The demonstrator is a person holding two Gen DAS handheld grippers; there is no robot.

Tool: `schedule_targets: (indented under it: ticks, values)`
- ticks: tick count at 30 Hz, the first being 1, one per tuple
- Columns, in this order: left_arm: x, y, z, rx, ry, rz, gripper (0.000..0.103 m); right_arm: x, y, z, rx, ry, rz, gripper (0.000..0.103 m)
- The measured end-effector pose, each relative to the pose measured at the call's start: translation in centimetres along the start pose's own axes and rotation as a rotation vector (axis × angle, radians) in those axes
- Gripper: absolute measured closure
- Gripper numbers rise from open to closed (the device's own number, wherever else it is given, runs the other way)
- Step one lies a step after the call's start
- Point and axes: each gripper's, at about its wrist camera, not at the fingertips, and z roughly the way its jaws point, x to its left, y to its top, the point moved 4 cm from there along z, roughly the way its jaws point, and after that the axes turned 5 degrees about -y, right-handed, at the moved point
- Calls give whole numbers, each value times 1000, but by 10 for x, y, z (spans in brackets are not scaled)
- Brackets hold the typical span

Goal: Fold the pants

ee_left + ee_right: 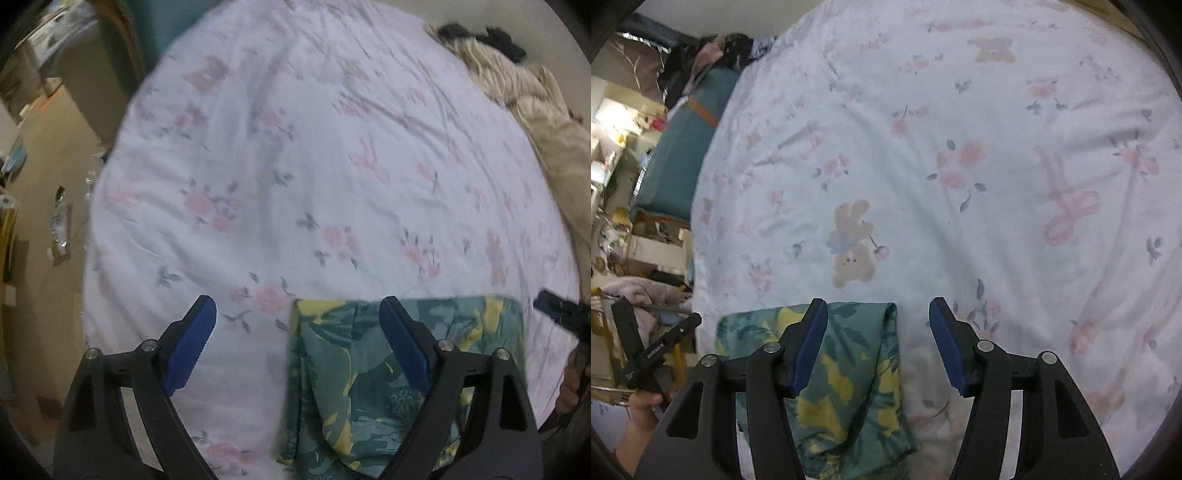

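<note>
Pants (369,369) lie on the bed (295,147), on the floral sheet at its near edge — green fabric with yellow leaf print, already in a compact, roughly rectangular bundle with a straight far edge, so my read is the fold is mostly or fully done. Left claw (297,314) is wide, nothing between the blue pads; it hovers over the pants' left edge, one finger above the fabric, the other above bare sheet beside the pants. Right claw (878,314) is likewise spread wide and holds nothing; it straddles the pants' right edge the same way, with bare sheet under its outer finger. Symmetric placement looks deliberate — each claw brackets one side edge, which suits either a just-finished release or a setup to pinch both edges for one more fold; the frames don't say which. Whether either inner finger touches the cloth I can't tell; both views are a bit blurred. Pants sit close to the bed's near edge, probably to stay within reach of both claws, and the sheet beyond the pants is open. A cream garment pile (535,110) lies well beyond the pants, on the bed's far right side, out of the way. If another fold is due, the risk is thin fabric slipping from the pads.
</note>
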Motion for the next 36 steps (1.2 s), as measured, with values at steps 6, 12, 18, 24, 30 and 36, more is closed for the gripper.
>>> schedule_targets:
  ticks: [6,12,18,24,30,36]
  values:
    - [-7,-5,27,65,-18,33,21,10,-6,37,89,-22,-75,43]
    - [-12,0,40,101,-128,66,99,21,-9,45,91,-10,-153,91]
    - [-27,24,0,-58,-140,144,101,42,3,11,-53,14,-239,96]
    - [-38,23,-23,-181,-114,254,101,54,4,-6,-183,-45,-341,96]
    - [-51,1,-47,-181,-79,438,101,55,-17,-37,-200,-13,-426,97]
    - [-65,-40,-79,-179,-76,560,101,51,-58,-63,-178,-53,-493,98]
